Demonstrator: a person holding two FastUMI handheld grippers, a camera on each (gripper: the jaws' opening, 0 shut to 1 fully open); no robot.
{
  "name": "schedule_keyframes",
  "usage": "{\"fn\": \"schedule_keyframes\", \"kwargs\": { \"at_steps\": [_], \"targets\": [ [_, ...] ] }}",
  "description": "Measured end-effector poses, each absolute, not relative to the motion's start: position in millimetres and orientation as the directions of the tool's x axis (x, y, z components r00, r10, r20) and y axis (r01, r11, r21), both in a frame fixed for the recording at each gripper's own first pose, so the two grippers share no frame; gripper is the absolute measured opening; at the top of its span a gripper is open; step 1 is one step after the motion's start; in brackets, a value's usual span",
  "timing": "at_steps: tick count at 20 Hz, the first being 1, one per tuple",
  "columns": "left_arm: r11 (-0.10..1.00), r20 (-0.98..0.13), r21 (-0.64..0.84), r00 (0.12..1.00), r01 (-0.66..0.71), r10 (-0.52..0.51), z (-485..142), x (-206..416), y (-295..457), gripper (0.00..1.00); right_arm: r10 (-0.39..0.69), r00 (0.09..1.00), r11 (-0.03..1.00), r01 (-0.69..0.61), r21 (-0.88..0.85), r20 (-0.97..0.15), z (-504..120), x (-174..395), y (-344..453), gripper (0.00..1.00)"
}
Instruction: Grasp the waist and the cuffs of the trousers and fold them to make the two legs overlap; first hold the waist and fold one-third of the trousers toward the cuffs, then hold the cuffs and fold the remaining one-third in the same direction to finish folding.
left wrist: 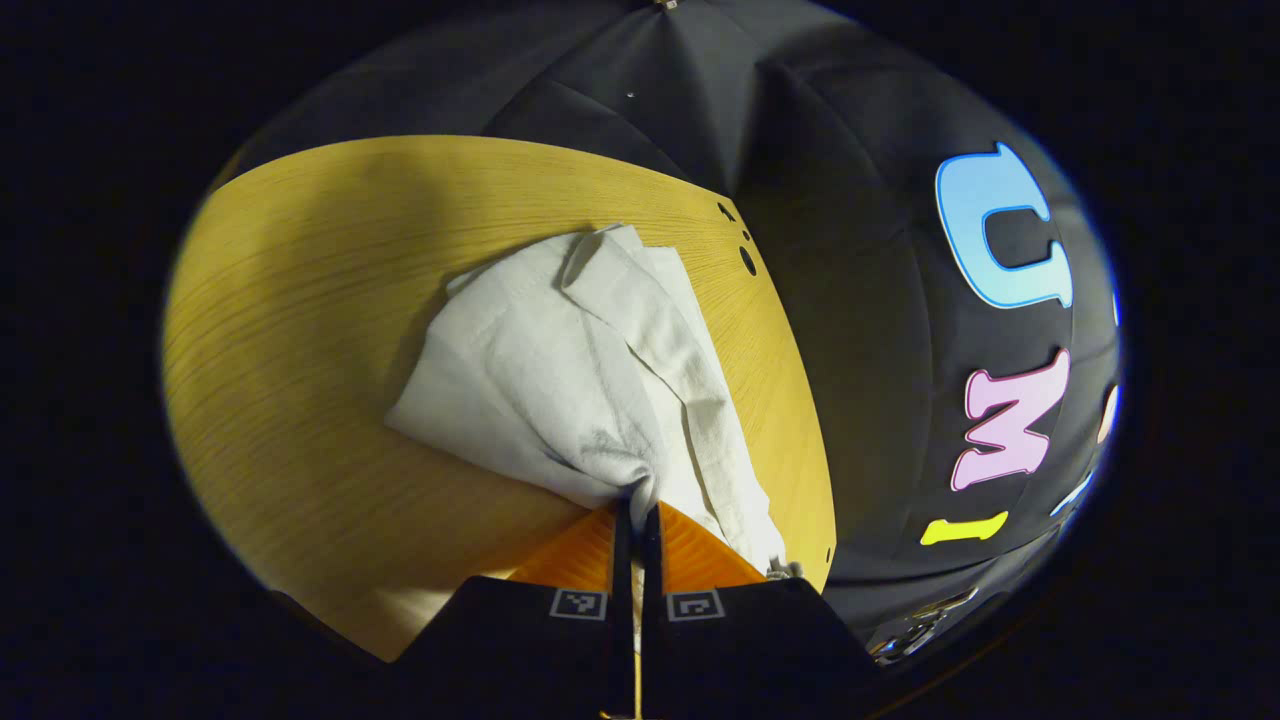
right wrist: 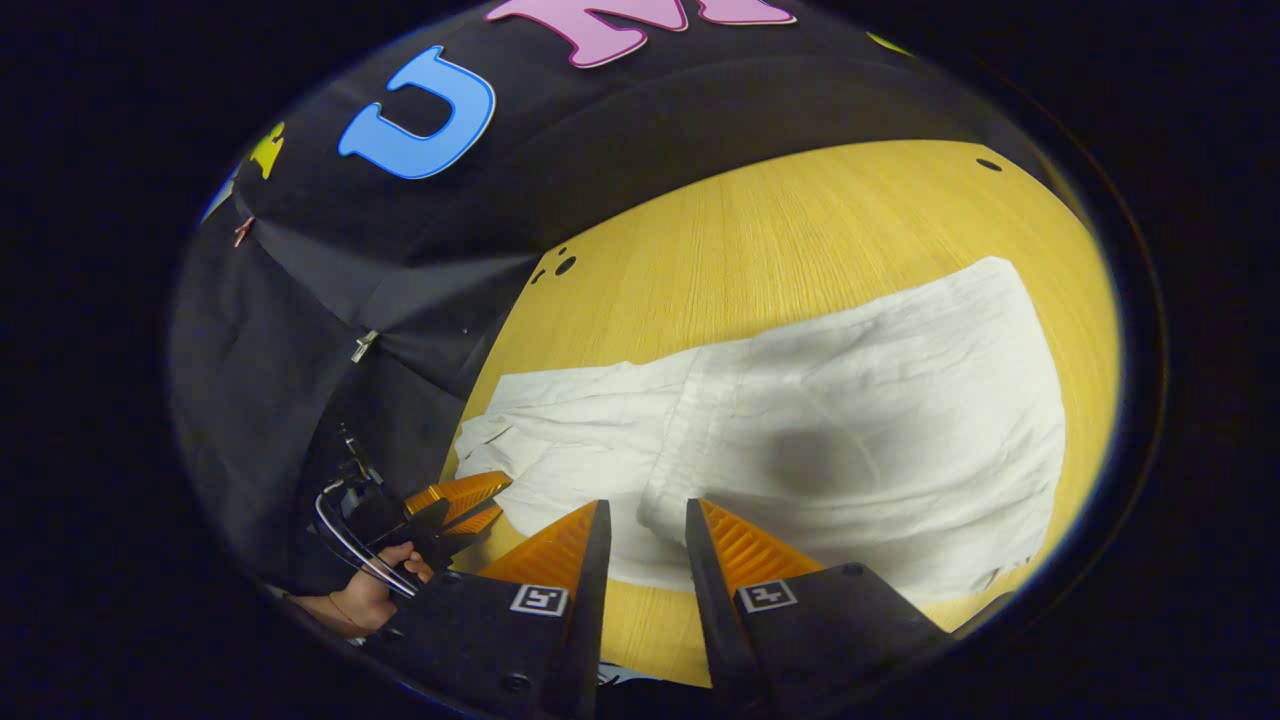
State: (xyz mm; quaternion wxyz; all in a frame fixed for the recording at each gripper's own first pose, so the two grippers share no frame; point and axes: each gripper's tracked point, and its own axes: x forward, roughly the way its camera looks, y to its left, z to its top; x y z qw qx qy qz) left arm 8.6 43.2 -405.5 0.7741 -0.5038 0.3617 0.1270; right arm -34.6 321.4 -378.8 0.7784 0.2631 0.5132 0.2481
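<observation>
White trousers [right wrist: 800, 440] lie flat on the wooden table [right wrist: 800, 230], one part doubled over the other along a seam-like ridge. In the left gripper view the trousers [left wrist: 560, 360] bunch toward my left gripper [left wrist: 636, 505], which is shut on a gathered edge of the cloth near the table's edge. The right gripper view shows that left gripper [right wrist: 470, 505] at the trousers' left end, held by a hand [right wrist: 375, 590]. My right gripper [right wrist: 647, 505] hovers open over the near edge of the trousers, with nothing between its fingers.
The black booth wall [right wrist: 400, 280] hangs close behind the table's far and left edges. A few small dark holes [right wrist: 565, 266] mark the tabletop near its corner. Bare wood [left wrist: 300, 300] stretches left of the cloth in the left gripper view.
</observation>
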Motion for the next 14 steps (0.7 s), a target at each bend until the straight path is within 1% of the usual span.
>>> {"fn": "schedule_keyframes", "kwargs": {
  "at_steps": [1, 3, 4, 5, 10, 14],
  "targets": [
    [0.453, -0.686, -0.692, 0.708, -0.562, -0.169, -405.9, 8.3, 43.1, 0.07, 0.651, 0.352, 0.744, -0.117, 0.658, -0.673, -379.4, -35.8, 317.9, 0.5],
    [0.441, -0.682, -0.698, 0.711, -0.564, -0.169, -406.5, 8.9, 42.8, 0.07, 0.634, 0.37, 0.755, -0.111, 0.646, -0.679, -378.7, -32.5, 308.2, 0.5],
    [0.437, -0.68, -0.701, 0.713, -0.564, -0.17, -405.9, 9.5, 43.1, 0.08, 0.626, 0.383, 0.758, -0.098, 0.644, -0.679, -377.3, -29.6, 301.5, 0.41],
    [0.434, -0.679, -0.703, 0.715, -0.564, -0.17, -405.8, 8.8, 42.9, 0.07, 0.616, 0.397, 0.762, -0.081, 0.642, -0.681, -375.6, -28.3, 292.2, 0.5],
    [0.462, -0.678, -0.696, 0.715, -0.55, -0.169, -400.7, 10.6, 43.8, 0.07, 0.557, 0.453, 0.775, 0.019, 0.632, -0.697, -375.1, -22.8, 242.9, 0.5],
    [0.517, -0.63, -0.71, 0.76, -0.478, -0.162, -364.4, 17.3, 34.9, 0.07, 0.494, 0.505, 0.784, 0.092, 0.614, -0.707, -377.3, -18.6, 192.2, 0.5]
  ]
}}
